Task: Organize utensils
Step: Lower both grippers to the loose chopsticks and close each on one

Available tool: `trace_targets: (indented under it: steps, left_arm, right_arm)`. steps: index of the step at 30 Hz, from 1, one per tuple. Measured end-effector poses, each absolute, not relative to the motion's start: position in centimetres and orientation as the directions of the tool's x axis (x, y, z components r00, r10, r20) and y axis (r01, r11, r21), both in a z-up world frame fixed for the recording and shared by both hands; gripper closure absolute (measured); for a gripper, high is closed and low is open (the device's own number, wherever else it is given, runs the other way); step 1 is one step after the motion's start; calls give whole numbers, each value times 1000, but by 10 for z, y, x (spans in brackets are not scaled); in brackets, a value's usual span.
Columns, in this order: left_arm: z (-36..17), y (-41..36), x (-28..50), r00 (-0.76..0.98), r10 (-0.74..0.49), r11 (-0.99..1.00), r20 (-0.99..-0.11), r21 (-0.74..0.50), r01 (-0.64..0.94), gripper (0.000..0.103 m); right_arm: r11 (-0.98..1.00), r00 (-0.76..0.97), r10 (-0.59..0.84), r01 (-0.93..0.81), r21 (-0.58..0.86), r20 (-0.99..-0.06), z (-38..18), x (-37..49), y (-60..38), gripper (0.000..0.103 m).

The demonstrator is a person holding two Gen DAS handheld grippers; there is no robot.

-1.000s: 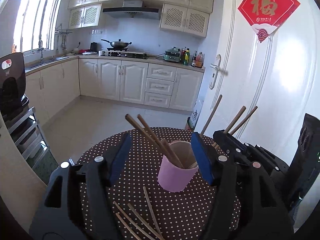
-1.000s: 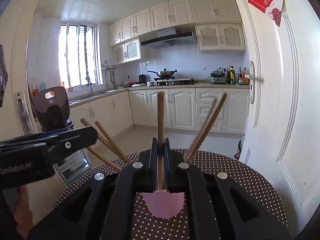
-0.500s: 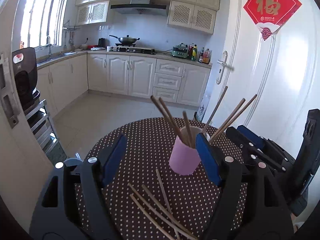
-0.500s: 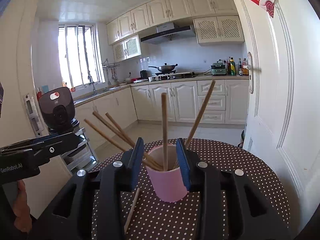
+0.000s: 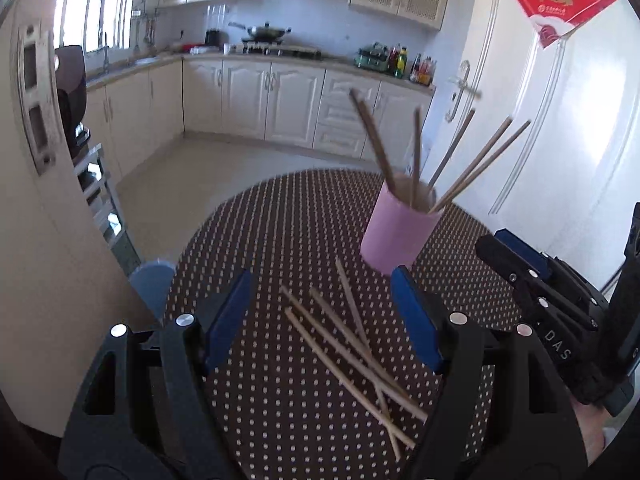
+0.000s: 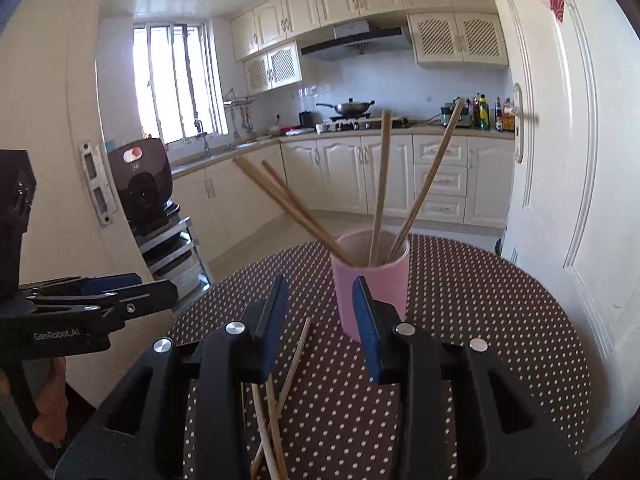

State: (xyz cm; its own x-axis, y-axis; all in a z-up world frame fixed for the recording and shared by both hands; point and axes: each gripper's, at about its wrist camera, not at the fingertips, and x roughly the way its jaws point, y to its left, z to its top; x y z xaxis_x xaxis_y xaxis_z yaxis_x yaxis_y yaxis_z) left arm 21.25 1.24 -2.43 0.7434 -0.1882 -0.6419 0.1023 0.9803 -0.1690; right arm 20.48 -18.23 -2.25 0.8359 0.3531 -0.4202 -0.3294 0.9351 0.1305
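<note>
A pink cup (image 5: 400, 232) stands on the round dotted table (image 5: 280, 232) and holds several wooden chopsticks. It also shows in the right wrist view (image 6: 372, 280). Several loose chopsticks (image 5: 352, 348) lie crossed on the table in front of the cup; they also show in the right wrist view (image 6: 276, 400). My left gripper (image 5: 320, 320) is open and empty, above the loose chopsticks. My right gripper (image 6: 320, 320) is open and empty, just in front of the cup, and shows at the right edge of the left wrist view (image 5: 536, 280).
A white door (image 6: 560, 160) stands close to the table's right side. A metal rack with a black appliance (image 6: 148, 192) stands left of the table. A blue stool (image 5: 152, 284) sits by the table's left edge. Kitchen cabinets line the far wall.
My right gripper let go of a chopstick into the cup, opened and drew back. My left gripper drew back from around the cup and now sits over the loose chopsticks.
</note>
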Motion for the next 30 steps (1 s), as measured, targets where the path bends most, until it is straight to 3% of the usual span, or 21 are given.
trace_targets:
  steps: [5,12,18,30]
  left_arm:
    - [-59,22,222,636,-201,975,-745,-216,56,32]
    - [-100,24,238,502,-235,961,-832,-276,-7,32]
    - [-113,15,249,465,-201,969,-862,-243,-32,32]
    - [-129,-2,268,420,-80,990,-904,-120,-70,44]
  right_arm:
    - [923,756,379,-353,154,-533,-46,212,-169,71]
    - [910,676,403,-364,196,-617,-71,219,-158,71]
    - [906,643,412,-363,217,-646,-82,222,-159,71]
    - [904,617,419,-351,244,-666,-94,228,-168,69]
